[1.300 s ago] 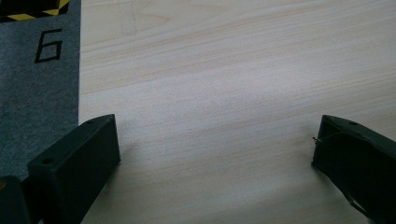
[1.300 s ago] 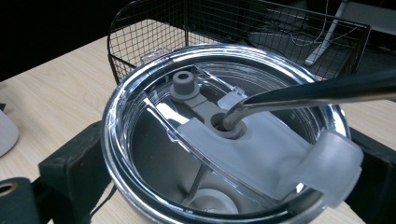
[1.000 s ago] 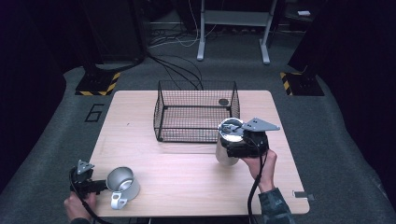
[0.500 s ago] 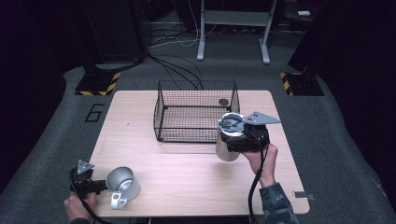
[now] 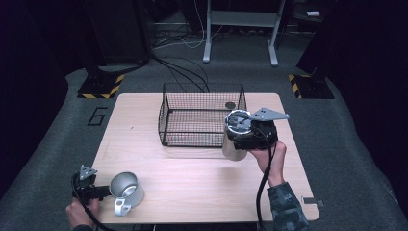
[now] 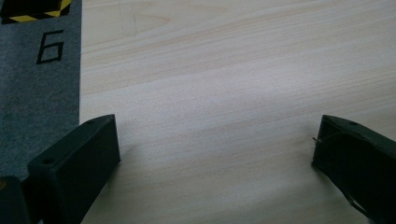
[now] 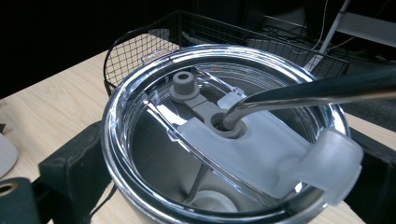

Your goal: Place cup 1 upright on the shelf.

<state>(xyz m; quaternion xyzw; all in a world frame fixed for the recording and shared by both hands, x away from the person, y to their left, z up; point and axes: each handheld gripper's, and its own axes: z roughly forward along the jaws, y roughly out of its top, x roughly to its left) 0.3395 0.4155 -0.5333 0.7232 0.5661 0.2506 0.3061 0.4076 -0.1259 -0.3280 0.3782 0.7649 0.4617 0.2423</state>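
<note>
High view, L to R: my left gripper [image 5: 98,192] sits at the bench's [image 5: 192,183] near-left corner, just beside the metal mug [image 5: 126,189] lying on its side, handle toward me. Its jaws stand wide apart w/ nothing between them. Mid-bench, far side, is the wire basket [image 5: 202,120], w/ a small dark disc [image 5: 230,105] by its far-right corner. My right gripper [image 5: 240,137] is clamped round the steel tumbler [image 5: 234,142], held off the bench at the basket's right end.

Step in hand, I judge: carrying the tumbler to the basket. Next move needs lift over the rim, then lower inside & release.

Right gripper view adds what high view can't: clear lid [image 7: 224,135], metal straw [image 7: 303,91] through its hole. Left gripper view adds bare wood btw the jaws.
</note>
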